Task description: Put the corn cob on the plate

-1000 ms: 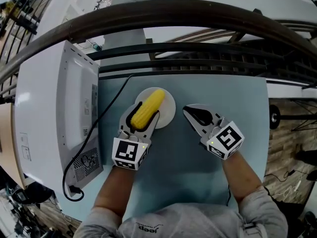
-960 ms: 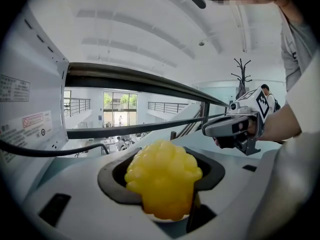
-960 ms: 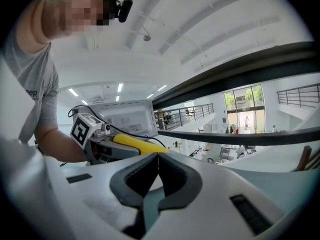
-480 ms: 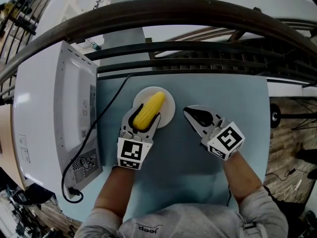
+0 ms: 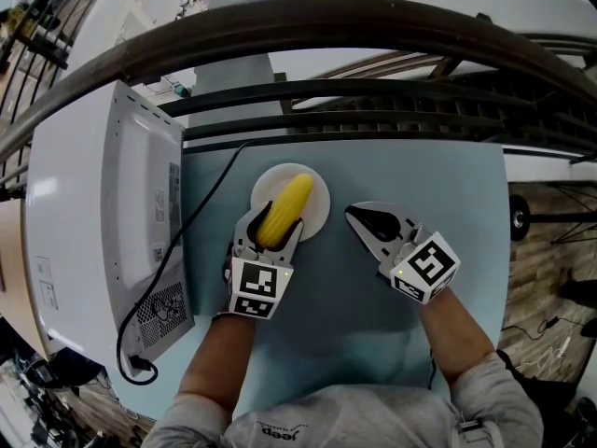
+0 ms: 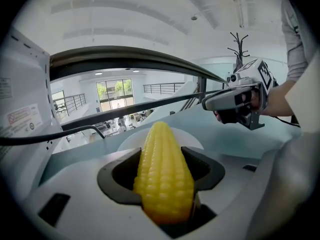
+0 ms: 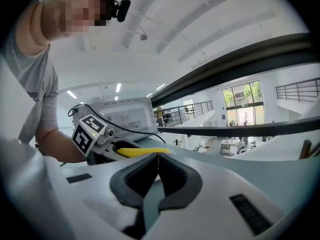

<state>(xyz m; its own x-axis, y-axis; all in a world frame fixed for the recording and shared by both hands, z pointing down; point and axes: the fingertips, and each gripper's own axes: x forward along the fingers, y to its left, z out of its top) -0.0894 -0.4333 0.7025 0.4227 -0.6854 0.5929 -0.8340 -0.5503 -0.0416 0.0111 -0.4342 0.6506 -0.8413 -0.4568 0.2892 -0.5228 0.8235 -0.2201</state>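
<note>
Left tongs (image 5: 276, 220) gripping corn cob (image 5: 287, 203), right tongs (image 7: 158, 159) closed, empty

Head view overhead, steeply down; gripper views low, close (all share table (image 5: 347, 317)).

This is a big, open institutional hall, more a lab or office building than a home. The pale blue bench (image 5: 373, 334) stands against a dark curved handrail (image 5: 308, 21), seemingly at the edge of an upper level, with desks and furniture (image 6: 120, 126) visible on a floor beyond the rail. Farther off are railed galleries (image 6: 70, 104), tall windows (image 6: 115, 90) and a white ceiling with strip lights (image 7: 118, 88). A white microwave (image 5: 93, 213) with a black cable (image 5: 210, 194) sits on the bench, and a coat stand (image 6: 239, 46) rises nearby.
</note>
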